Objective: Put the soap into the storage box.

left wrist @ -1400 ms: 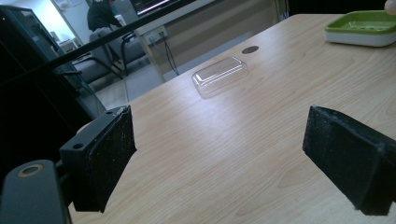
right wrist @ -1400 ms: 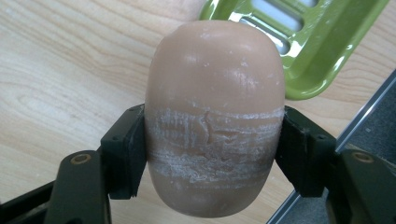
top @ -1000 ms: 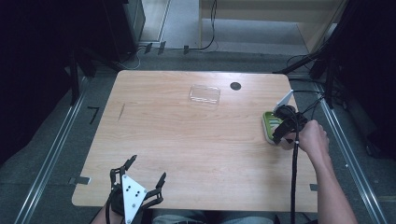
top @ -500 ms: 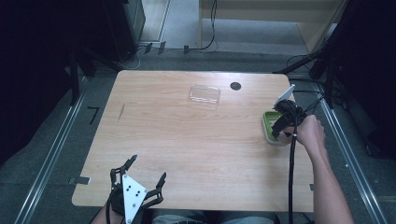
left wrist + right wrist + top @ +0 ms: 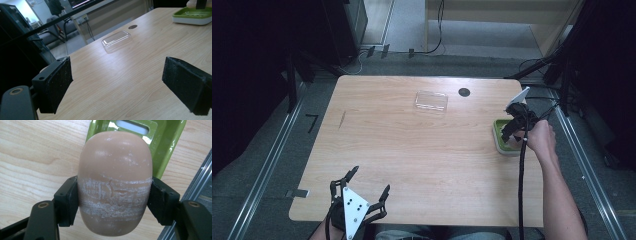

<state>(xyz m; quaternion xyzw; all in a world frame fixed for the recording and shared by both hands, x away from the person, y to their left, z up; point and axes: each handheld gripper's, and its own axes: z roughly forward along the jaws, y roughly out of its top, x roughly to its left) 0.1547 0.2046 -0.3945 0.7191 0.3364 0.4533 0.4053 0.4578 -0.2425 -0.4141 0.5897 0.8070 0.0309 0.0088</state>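
Note:
My right gripper (image 5: 113, 200) is shut on a tan oval bar of soap (image 5: 115, 177), its sides scuffed white where the jaws press. Under the soap lies a green soap dish (image 5: 165, 142) with a white slot. In the high view the right gripper (image 5: 515, 126) hangs over the green dish (image 5: 499, 134) at the table's right edge, held by a hand. My left gripper (image 5: 362, 192) stands open at the front left edge of the table, with nothing between its pads (image 5: 58, 82). A clear plastic lid (image 5: 431, 101) lies far from both, at the back middle.
A round dark hole (image 5: 464, 92) sits in the tabletop behind the lid. The wooden table (image 5: 412, 150) ends close to the dish on the right, with a metal rail (image 5: 582, 165) on the floor beyond. The lid (image 5: 117, 40) and dish (image 5: 192, 17) appear ahead in the left gripper view.
The right hand and gripper have moved a little away from the person, toward the back of the green dish. The left gripper has stayed put.

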